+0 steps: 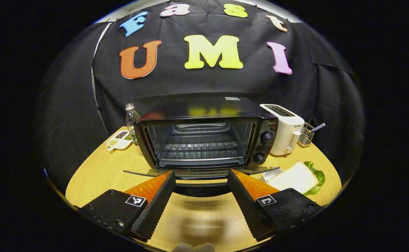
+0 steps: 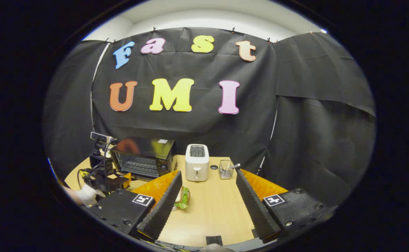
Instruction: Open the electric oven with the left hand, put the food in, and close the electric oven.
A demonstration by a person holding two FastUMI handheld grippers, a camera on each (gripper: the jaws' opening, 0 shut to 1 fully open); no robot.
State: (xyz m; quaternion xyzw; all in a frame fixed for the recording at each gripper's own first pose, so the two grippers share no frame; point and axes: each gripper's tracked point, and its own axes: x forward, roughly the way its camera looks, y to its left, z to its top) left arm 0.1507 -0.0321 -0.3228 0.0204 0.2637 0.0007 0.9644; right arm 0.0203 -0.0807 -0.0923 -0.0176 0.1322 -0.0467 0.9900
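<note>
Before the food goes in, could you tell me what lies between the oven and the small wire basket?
The white toaster stands between the oven and the wire basket, seen in both gripper views.

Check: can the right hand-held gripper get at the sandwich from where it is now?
Probably yes. The right hand-held gripper is open and the sandwich lies on the table just by its left finger, with nothing between them; it needs a slight shift left.

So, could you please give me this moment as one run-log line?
oven door: open, down flat | left gripper: open at door edge | right gripper: open, empty | sandwich: on table, not yet loaded
</note>
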